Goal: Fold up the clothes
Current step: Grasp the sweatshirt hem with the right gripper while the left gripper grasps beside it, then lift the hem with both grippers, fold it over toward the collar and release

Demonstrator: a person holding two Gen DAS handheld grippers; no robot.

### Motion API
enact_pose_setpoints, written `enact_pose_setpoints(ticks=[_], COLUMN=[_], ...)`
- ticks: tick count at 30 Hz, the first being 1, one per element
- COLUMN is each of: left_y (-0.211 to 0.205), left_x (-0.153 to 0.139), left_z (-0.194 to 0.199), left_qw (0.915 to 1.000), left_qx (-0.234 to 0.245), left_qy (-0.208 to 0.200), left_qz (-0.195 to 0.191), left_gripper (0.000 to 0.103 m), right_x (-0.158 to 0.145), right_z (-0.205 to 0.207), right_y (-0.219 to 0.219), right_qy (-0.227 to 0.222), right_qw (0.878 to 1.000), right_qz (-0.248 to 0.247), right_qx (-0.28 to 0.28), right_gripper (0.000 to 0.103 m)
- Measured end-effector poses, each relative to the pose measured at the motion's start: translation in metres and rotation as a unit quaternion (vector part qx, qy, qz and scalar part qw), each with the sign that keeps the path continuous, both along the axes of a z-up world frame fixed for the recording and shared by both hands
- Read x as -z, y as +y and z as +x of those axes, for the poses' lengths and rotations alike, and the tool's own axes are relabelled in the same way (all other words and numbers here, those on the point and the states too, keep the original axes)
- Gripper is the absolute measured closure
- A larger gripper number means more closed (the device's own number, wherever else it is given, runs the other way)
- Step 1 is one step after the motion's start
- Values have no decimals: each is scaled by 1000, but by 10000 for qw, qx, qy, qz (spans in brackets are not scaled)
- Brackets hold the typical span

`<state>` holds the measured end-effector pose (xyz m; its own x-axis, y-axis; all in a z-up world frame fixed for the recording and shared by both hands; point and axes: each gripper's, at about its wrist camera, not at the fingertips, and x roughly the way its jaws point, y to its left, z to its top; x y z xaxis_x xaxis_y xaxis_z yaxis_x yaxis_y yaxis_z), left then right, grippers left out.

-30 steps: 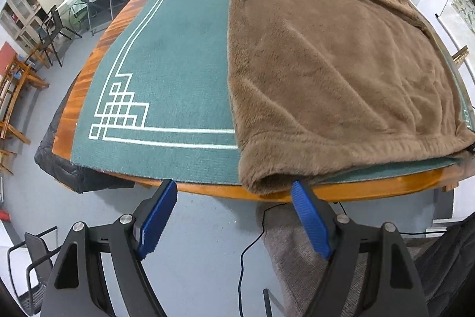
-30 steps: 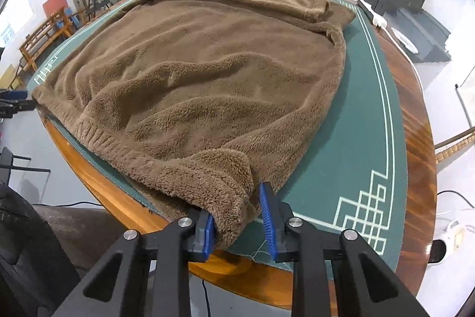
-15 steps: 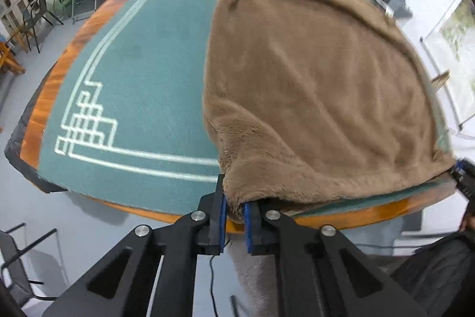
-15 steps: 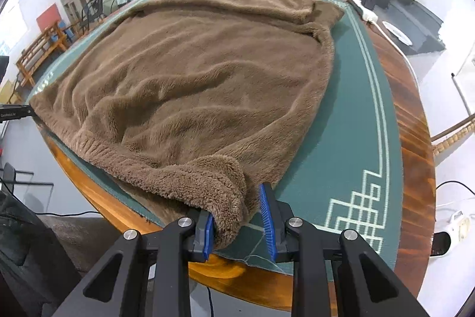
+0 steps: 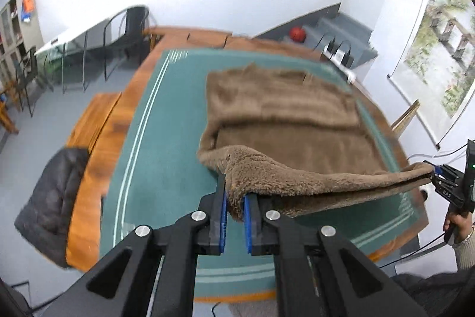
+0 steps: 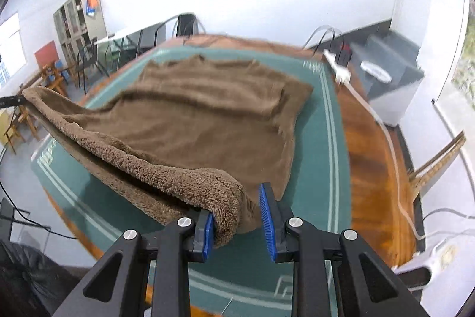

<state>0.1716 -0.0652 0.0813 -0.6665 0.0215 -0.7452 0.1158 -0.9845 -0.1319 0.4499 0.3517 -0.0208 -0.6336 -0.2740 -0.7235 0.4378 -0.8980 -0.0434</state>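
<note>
Two sets of jaws, each pinching a lifted brown garment (image 5: 285, 121) hem corner.

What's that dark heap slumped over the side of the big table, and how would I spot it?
Start at the big wooden table with its green mat. Follow the mat's left border outward to the bare wood rim. There a dark padded jacket droops over the edge; it is black and quilted, unlike the fluffy brown garment lying mid-mat.
</note>
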Motion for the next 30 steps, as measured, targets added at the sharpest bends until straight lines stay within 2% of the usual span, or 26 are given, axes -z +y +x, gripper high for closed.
enact_pose_setpoints(ticks=[8, 15, 17, 24, 30], left_y=[-15, -29, -41, -56, -72], left_x=[-40, -75, -75, -59, -16], left_z=[-74, -138, -166, -261, -340], left_qw=[9991, 9967, 9964, 9981, 9995], left_qx=[78, 146, 102, 65, -16], left_qy=[422, 791, 771, 577, 204], left_qz=[64, 120, 330, 216, 244], left_gripper=[92, 92, 91, 91, 91], right_x=[-66, -105, -111, -116, -85], right_z=[-53, -122, -145, -235, -313], right_y=[-4, -15, -19, -42, -60], right_qy=[908, 1343, 1342, 1359, 1029], right_qw=[9955, 9896, 9894, 9873, 9876], right_qz=[-91, -160, -182, -106, -137], right_qx=[246, 483, 527, 822, 1175], right_gripper=[75, 75, 75, 75, 75])
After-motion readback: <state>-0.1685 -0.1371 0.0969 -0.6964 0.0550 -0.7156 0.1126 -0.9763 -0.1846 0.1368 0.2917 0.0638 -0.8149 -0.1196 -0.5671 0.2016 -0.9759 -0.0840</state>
